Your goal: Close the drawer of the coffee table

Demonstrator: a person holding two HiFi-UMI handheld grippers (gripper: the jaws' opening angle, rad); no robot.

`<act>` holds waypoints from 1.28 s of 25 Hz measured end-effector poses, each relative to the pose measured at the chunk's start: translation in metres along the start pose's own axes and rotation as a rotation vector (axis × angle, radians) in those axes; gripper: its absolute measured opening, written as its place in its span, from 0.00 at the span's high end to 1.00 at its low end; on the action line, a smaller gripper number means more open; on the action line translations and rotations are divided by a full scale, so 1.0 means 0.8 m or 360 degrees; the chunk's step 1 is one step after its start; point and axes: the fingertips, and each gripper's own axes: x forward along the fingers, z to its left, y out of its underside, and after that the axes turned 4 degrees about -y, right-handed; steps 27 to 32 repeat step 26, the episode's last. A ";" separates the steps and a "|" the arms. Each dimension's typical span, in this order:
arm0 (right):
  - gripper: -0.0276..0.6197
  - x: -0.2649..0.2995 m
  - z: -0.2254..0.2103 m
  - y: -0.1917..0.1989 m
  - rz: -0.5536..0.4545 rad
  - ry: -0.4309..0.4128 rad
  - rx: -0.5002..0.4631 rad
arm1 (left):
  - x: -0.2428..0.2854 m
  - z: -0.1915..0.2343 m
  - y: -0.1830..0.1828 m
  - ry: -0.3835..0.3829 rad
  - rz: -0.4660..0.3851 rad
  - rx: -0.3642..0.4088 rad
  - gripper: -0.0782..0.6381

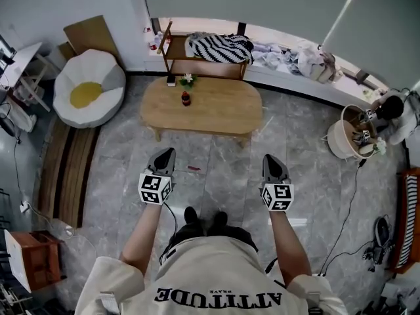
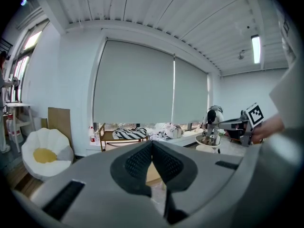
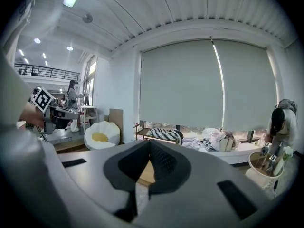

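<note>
1. Head view first: the left gripper (image 1: 168, 153) and right gripper (image 1: 272, 159) are held out side by side. Both point toward the coffee table (image 1: 220, 113), which lies well ahead of the fingertips with bare floor between.
2. Fingers: in the left gripper view the pads (image 2: 140, 161) are pressed together with nothing between them. The right gripper view shows the same, pads (image 3: 161, 160) closed on nothing. Both grippers are empty.
3. The drawer: no drawer front sticks out from the table edge facing the fingertips. I can't tell whether it sits flush there or opens on a side hidden from this view.
4. My read is that this fits two stages. Either the drawer is already home and the person stands clear, or it hangs open out of sight and the table has yet to be reached. The frames don't settle which.
5. As for doing it well, a closed pair of tips makes a good blunt pusher. Any push on a drawer front would go best square on, near its middle and low under the tabletop, so the drawer runs straight and doesn't rack.
6. One thing to watch: a bottle (image 1: 186, 98) and a small plant (image 1: 188, 79) stand on the top, beyond the left fingertips. A hard shove or a slammed stop could rock the bottle, so a slow, even finish looks wise.
</note>
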 end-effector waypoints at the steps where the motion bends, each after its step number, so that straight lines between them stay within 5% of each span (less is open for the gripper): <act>1: 0.93 -0.001 0.002 -0.001 0.0002 0.0003 -0.0002 | 0.000 0.002 -0.001 0.0005 -0.0002 0.0004 0.86; 32: 0.93 0.008 0.018 -0.023 -0.0031 0.0048 -0.0015 | 0.002 0.026 -0.022 0.0052 -0.0064 0.0020 0.86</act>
